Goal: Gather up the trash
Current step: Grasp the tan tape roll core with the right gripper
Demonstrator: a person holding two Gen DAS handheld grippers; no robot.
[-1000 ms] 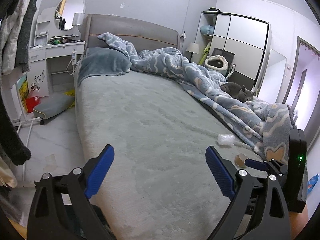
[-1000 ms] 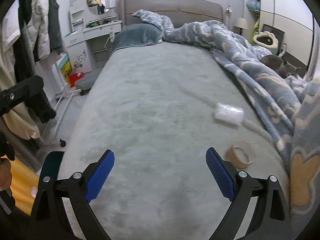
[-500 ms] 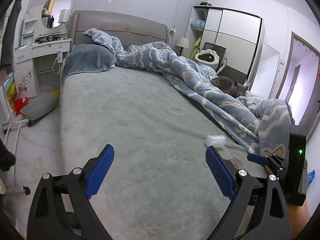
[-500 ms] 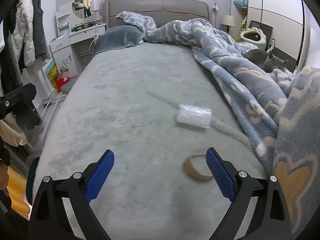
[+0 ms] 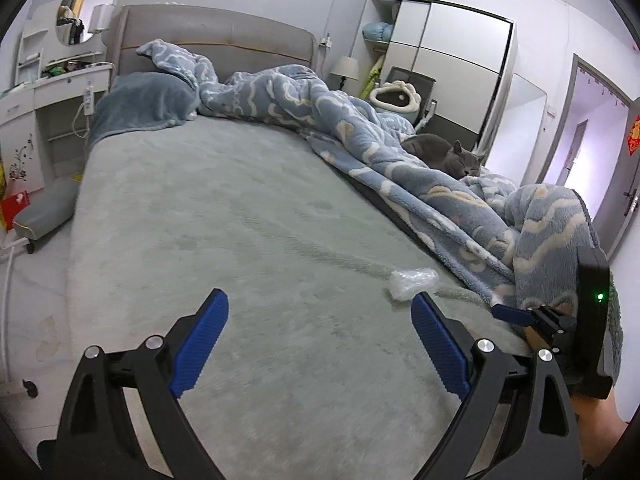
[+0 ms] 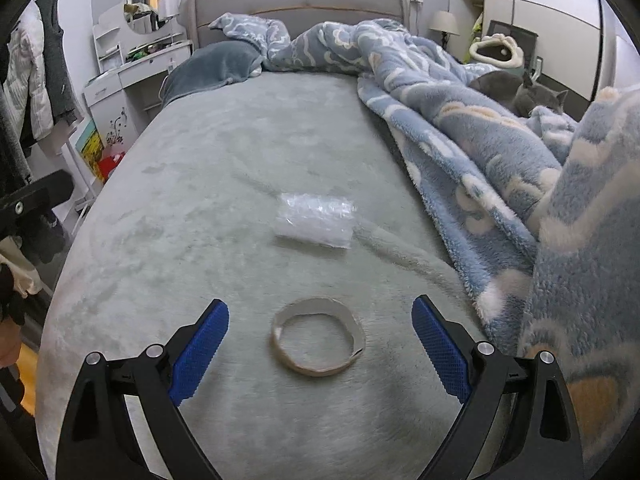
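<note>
We held a gripper in each hand over the big bed [image 6: 248,152]. The bed had a soft, pale green cover.

Our right gripper [image 6: 320,344] had its two blue fingers [image 6: 199,354] spread wide apart. They held nothing. A cardboard ring [image 6: 318,336], like an empty tape roll, lay flat on the bed right between the two fingers. The fingers did not touch it. A little farther up the bed lay a crumpled clear plastic wrapper [image 6: 315,220]. It sat by itself, near the edge of the fluffy blue blanket [image 6: 472,148]. These two bits were the trash.

Our left gripper [image 5: 320,344] was spread wide too, and it was empty. Only the green cover showed between its fingers. In the left wrist view the plastic wrapper [image 5: 412,282] lay just past the tip of the right-hand finger. The cardboard ring was hidden there. The right gripper [image 5: 560,320] showed at the right edge of that view, close to the blanket [image 5: 440,200].

The blue blanket with white swirls was bunched up along the right side of the bed. A grey cat [image 5: 444,154] lay curled up on it, far from the trash. A dark blue pillow [image 6: 216,66] sat at the head of the bed. A white dresser with a round mirror [image 6: 152,2] stood beside the bed on the left.
</note>
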